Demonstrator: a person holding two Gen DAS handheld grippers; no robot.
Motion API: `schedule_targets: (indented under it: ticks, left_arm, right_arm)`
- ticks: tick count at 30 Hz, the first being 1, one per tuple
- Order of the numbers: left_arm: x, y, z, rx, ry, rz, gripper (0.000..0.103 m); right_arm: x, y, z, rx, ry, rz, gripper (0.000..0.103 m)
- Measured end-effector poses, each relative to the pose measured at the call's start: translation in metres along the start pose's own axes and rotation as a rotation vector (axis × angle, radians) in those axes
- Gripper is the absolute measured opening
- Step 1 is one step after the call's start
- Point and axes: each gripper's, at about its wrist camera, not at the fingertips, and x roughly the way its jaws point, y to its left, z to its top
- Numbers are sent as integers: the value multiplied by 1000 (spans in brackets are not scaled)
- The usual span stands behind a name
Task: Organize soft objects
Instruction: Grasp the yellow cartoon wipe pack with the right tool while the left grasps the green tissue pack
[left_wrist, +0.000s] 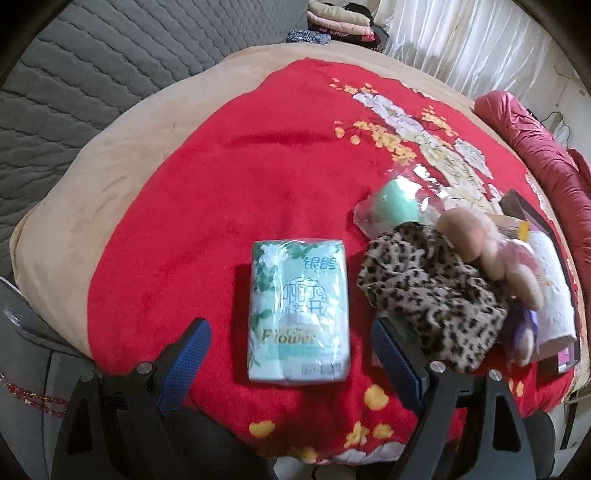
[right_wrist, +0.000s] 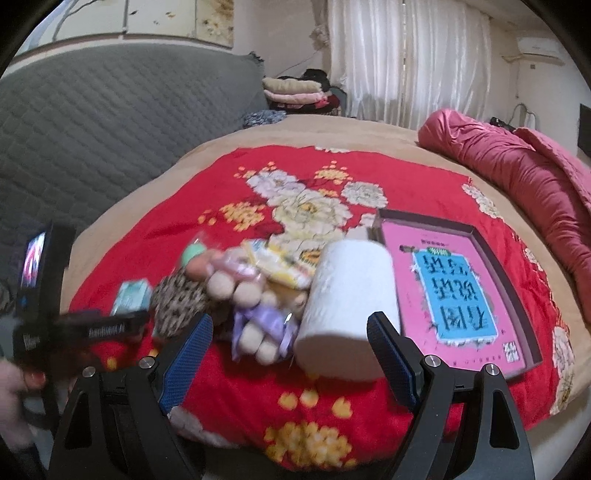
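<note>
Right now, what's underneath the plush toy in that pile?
The plush toy lies over a leopard-print cloth and against a white paper roll. A yellow packet pokes out behind; anything deeper is covered.

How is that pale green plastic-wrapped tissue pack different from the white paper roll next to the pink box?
The pale green plastic-wrapped tissue pack is flat, rectangular and printed; the white paper roll is a plain, unwrapped cylinder. The pack lies alone on bare blanket, while the roll sits between the plush toy and the pink box. Both rest on the red floral blanket.
</note>
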Motion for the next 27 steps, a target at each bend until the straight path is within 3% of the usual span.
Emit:
schedule_targets:
  ticks: [5,18,27]
  left_arm:
    - [17,5,5,-25,33,-6,86]
    - [24,-2,5,19,26,-43,77]
    - [25,1,6,4,32,-81,77]
  right_arm:
    - [26,-3,20,-33,30,-26,86]
    - [109,25,60,-86,172,-29,86]
    - [126,15,66,-105,207,-71,86]
